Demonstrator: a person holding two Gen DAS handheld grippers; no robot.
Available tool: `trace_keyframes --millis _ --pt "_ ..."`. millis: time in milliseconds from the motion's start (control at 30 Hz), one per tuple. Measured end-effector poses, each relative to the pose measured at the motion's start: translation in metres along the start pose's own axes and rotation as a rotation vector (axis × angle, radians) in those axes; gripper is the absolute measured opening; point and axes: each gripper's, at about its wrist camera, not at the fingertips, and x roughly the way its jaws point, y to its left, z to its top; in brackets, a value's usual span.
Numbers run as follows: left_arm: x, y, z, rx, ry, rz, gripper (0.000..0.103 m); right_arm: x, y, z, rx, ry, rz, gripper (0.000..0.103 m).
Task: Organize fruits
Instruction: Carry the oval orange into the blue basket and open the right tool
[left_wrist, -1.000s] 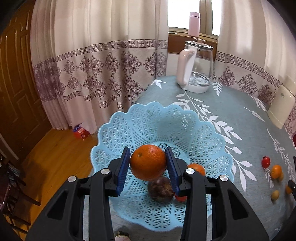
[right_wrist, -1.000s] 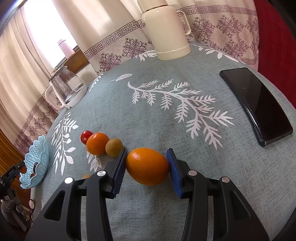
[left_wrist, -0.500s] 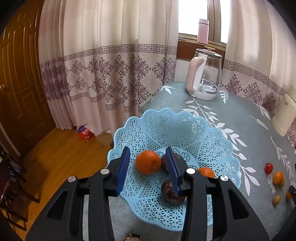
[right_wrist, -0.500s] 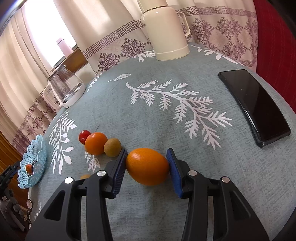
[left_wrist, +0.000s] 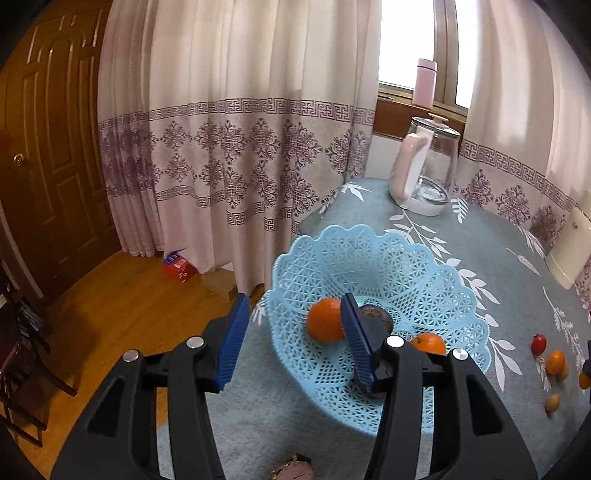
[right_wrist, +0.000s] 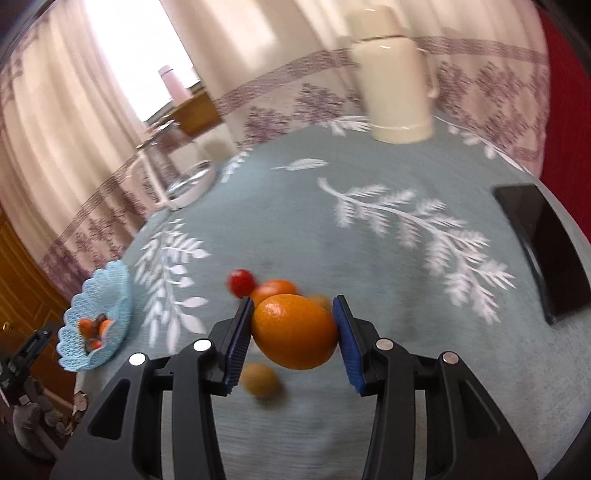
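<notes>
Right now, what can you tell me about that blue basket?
The basket is a pale blue, shallow bowl with lattice-pierced walls and a scalloped rim; it looks like plastic. It sits upright on the tablecloth near the table's edge by the curtain. Inside lie two oranges, a dark purplish fruit and another dark one partly hidden behind the left gripper, whose open jaws hover before it, holding nothing. The right wrist view also shows something small and red inside.

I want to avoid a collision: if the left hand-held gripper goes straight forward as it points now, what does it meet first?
Probably the near rim of the blue basket, though depth is unclear. The left hand-held gripper is open and empty; the orange lies just beyond that rim.
</notes>
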Motion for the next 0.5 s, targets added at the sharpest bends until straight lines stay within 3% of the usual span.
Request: trace_keyframes --millis 67,133,200,500 --pt "-0.004 0.006 -0.001 -0.021 -0.022 0.034 0.071 0.002 0.015 0.002 -0.021 0.012 0.031 0.044" --pt "-0.009 0.009 -0.001 -0.026 -0.048 0.073 0.076 0.007 0.035 0.003 -0.049 0.033 0.067 0.044" --pt "-0.013 0.015 0.0 -0.024 -0.067 0.107 0.076 0.011 0.054 0.002 -0.075 0.052 0.106 0.044" --pt "-0.019 0.03 0.007 -0.06 -0.075 0.115 0.077 0.028 0.169 -0.002 -0.252 0.091 0.293 0.044"
